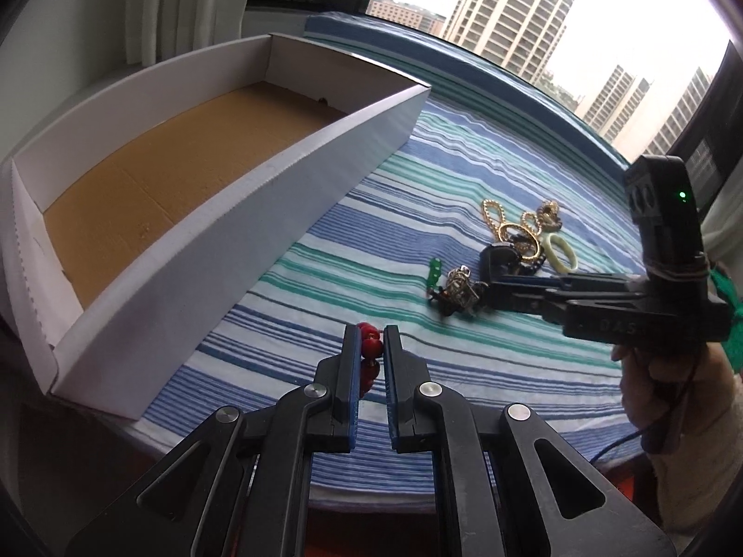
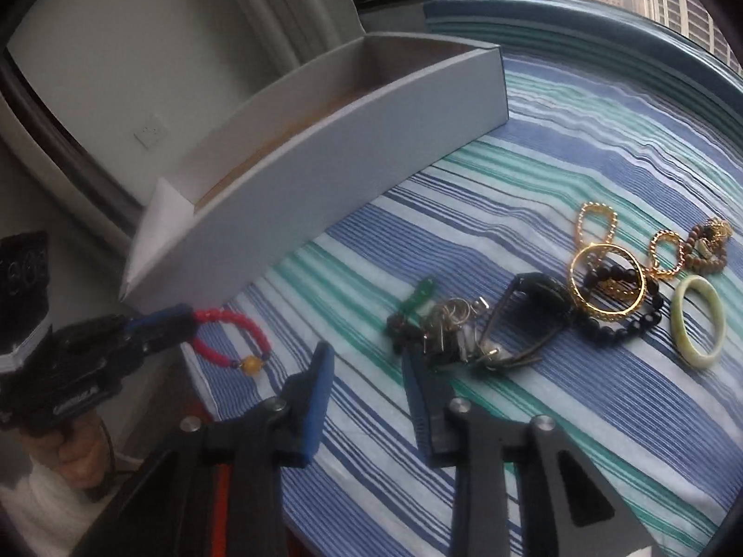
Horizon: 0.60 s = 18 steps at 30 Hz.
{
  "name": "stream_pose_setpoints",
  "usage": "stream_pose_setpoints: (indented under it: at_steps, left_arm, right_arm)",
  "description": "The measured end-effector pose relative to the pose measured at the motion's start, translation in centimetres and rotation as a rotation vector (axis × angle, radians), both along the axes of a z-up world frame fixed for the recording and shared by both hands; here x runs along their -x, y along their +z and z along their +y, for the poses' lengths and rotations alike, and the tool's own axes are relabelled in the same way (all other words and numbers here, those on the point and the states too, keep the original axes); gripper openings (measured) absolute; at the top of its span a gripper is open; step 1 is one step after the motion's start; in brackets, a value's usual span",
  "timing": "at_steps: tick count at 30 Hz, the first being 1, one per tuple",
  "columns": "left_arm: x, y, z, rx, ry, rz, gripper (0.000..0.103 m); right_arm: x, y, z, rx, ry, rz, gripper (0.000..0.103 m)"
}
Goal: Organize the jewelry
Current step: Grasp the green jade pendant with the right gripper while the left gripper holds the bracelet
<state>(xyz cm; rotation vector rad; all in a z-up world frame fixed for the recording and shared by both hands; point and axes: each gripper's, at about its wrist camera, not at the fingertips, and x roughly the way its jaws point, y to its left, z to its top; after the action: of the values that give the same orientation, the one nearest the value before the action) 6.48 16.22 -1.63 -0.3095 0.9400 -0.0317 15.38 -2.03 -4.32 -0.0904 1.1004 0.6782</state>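
Both black two-finger grippers with blue pads are over the striped bed cover. Left gripper (image 1: 371,348) has its jaws pinched nearly together on a red beaded bracelet (image 2: 231,335) with one amber bead, which hangs from the pads above the cover's near edge, just beside the box. Right gripper (image 2: 367,362) has its jaws parted with nothing between them, its tips right at the edge of the jewelry pile.

Largest is the blue, teal and white striped bed cover (image 1: 464,148). On its left part stands a long, shallow white cardboard box (image 1: 260,213) with a brown floor, nothing visible in it. Right of the box lies the pile: a dark watch (image 2: 534,297), a black beaded bracelet (image 2: 617,329), a gold bangle (image 2: 606,283), a pale green jade bangle (image 2: 699,322), gold chains (image 2: 596,223), a tangle of silver rings (image 2: 457,320), and a small green pendant (image 2: 418,299).
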Motion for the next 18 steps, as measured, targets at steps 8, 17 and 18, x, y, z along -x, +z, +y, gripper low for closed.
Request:
stream_pose_setpoints:
  at_steps: [8, 17, 18]
  left_arm:
    - [-0.2, -0.8, 0.1, 0.037, -0.004, 0.012, 0.007]
    - [0.4, 3.9, 1.5, 0.048, 0.025, -0.041, 0.007]
    - [0.6, 5.0, 1.9, 0.038, 0.037, -0.058, 0.007]
  right_arm:
    - [-0.8, -4.0, 4.3, 0.273, 0.104, -0.050, 0.020]
    - [0.4, 1.2, 2.8, 0.213, 0.082, -0.109, 0.004]
    - [1.2, 2.8, 3.1, 0.188, 0.092, -0.124, 0.004]
